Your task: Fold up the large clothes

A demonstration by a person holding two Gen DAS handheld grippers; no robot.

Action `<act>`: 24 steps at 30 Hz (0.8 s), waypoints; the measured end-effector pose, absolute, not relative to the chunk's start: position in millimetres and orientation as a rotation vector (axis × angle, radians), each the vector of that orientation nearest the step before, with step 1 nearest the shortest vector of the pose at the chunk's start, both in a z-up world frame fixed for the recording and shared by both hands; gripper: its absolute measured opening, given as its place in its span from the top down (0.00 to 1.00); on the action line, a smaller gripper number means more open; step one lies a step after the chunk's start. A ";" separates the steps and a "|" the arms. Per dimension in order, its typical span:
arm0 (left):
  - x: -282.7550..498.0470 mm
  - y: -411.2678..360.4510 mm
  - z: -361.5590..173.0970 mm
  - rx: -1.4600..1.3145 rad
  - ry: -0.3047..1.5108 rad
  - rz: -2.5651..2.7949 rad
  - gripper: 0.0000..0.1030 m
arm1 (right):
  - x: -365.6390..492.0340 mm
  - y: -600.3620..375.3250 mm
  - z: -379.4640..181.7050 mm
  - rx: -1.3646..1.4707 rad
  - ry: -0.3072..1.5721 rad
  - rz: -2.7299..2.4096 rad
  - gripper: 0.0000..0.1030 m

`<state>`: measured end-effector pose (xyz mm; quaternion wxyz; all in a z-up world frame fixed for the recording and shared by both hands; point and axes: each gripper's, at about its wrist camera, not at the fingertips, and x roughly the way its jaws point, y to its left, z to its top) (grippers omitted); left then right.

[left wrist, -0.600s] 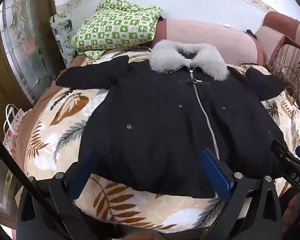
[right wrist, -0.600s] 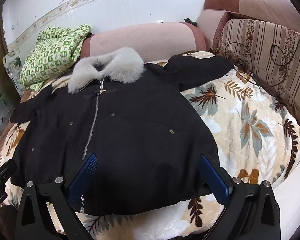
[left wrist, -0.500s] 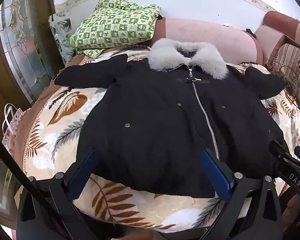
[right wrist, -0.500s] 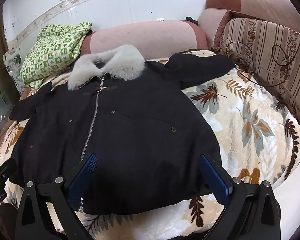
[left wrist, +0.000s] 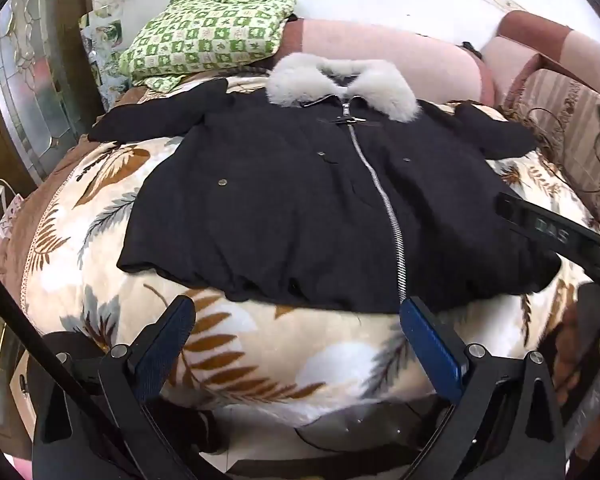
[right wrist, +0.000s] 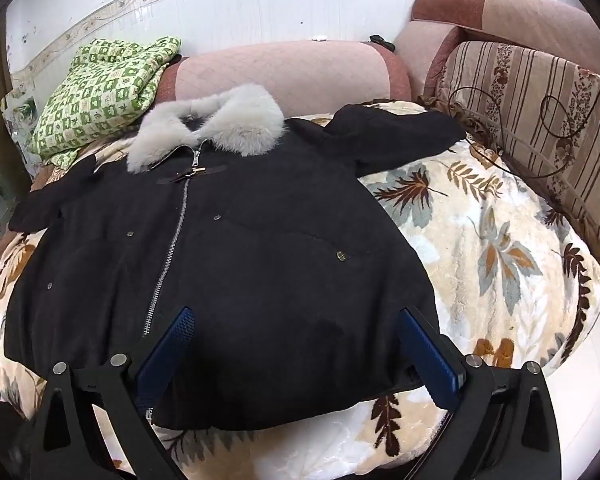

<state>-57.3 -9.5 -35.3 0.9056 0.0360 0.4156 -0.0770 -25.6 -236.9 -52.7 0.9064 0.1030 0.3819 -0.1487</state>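
Note:
A black zip-up coat [left wrist: 300, 208] [right wrist: 228, 264] with a grey fur collar [left wrist: 340, 84] [right wrist: 208, 128] lies flat, front up, on a leaf-patterned blanket [left wrist: 260, 352] [right wrist: 500, 264], sleeves spread to both sides. My left gripper [left wrist: 298, 320] stands open just short of the coat's hem, nothing between its blue pads. My right gripper [right wrist: 296, 328] is open over the coat's lower right part, hem below it, not gripping. In the left wrist view the right gripper's black body [left wrist: 560, 236] shows at the right edge.
A green checked folded cloth [left wrist: 208, 36] [right wrist: 100, 92] rests at the back left on a pink sofa back [left wrist: 388, 56] [right wrist: 284, 76]. A striped cushion [right wrist: 540, 120] lines the right side. A glass door [left wrist: 20, 92] and a bag with white handles [left wrist: 0, 220] stand at the left.
The left gripper has drawn back from over the coat's hem, so its pads now sit over bare blanket. The right gripper has barely shifted. Both stay open.

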 end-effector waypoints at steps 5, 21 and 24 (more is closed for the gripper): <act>-67.8 -9.1 -27.4 0.048 0.836 -0.213 0.01 | -27.4 -235.5 -49.7 0.201 0.782 -0.306 0.01; -90.4 -14.7 -3.3 0.055 0.726 -0.418 0.01 | -36.2 -233.3 -41.3 0.194 0.752 -0.320 0.01; -95.1 -10.1 5.7 0.062 0.675 -0.408 0.01 | -37.1 -231.7 -40.7 0.187 0.750 -0.327 0.01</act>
